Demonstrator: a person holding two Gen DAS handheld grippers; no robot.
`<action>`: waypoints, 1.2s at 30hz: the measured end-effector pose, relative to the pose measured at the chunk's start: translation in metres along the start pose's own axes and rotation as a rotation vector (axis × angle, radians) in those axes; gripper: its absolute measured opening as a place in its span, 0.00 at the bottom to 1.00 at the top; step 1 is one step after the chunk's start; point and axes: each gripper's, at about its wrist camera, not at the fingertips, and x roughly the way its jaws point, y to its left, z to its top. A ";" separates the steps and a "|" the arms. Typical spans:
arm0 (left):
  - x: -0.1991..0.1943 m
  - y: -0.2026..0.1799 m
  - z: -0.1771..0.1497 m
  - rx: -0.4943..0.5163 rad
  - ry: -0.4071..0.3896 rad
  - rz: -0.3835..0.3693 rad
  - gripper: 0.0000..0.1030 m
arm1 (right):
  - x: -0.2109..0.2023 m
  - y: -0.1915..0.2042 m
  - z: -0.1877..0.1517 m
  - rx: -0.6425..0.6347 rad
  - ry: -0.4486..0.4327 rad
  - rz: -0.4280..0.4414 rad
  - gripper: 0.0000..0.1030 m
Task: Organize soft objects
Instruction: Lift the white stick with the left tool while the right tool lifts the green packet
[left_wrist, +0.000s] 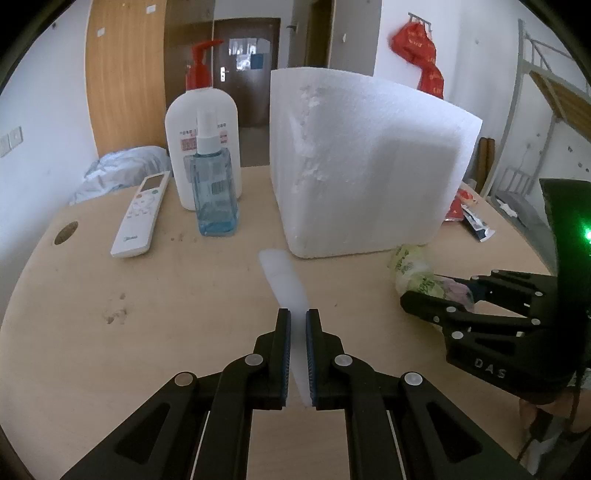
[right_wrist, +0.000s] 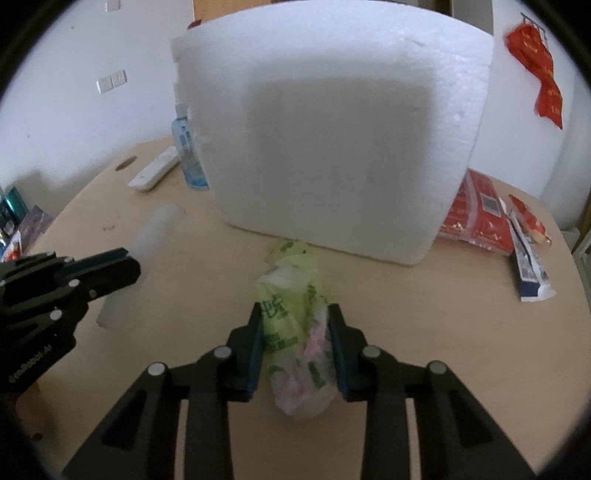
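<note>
Left gripper (left_wrist: 297, 354) clamped on foam strip (left_wrist: 284, 280), right gripper (right_wrist: 295, 354) on bag (right_wrist: 295, 332), lower centre; thin strip likely to slip or bend.

Right hand-held gripper (right_wrist: 295, 325) clamps green tissue pack (right_wrist: 295, 332); foam box (right_wrist: 332, 136) beyond; left hand-held gripper (right_wrist: 122, 266) holds foam strip (right_wrist: 151, 236).

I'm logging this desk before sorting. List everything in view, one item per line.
Foam box: 1, white, table centre-back.
Foam strip: 1, translucent white, between the left gripper's fingers.
Tissue pack: 1, green, in front of the box, between the right gripper's fingers.
Pump bottle: 1, white with red pump, left of the box.
Spray bottle: 1, blue, before the pump bottle.
Remote: 1, white, far left.
Red packets: several, right of the box.
Table: 1, light wood.
Left gripper: black, closed on the strip.
Right gripper: black, around the pack.
</note>
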 end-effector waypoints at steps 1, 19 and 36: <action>-0.001 0.000 0.001 0.000 -0.002 -0.002 0.08 | -0.002 -0.001 0.000 0.010 -0.006 0.006 0.35; -0.028 -0.007 0.000 0.021 -0.080 -0.027 0.08 | -0.044 -0.001 -0.016 0.037 -0.098 -0.007 0.35; -0.098 -0.022 -0.008 0.067 -0.224 -0.064 0.08 | -0.114 0.019 -0.040 0.059 -0.236 -0.035 0.35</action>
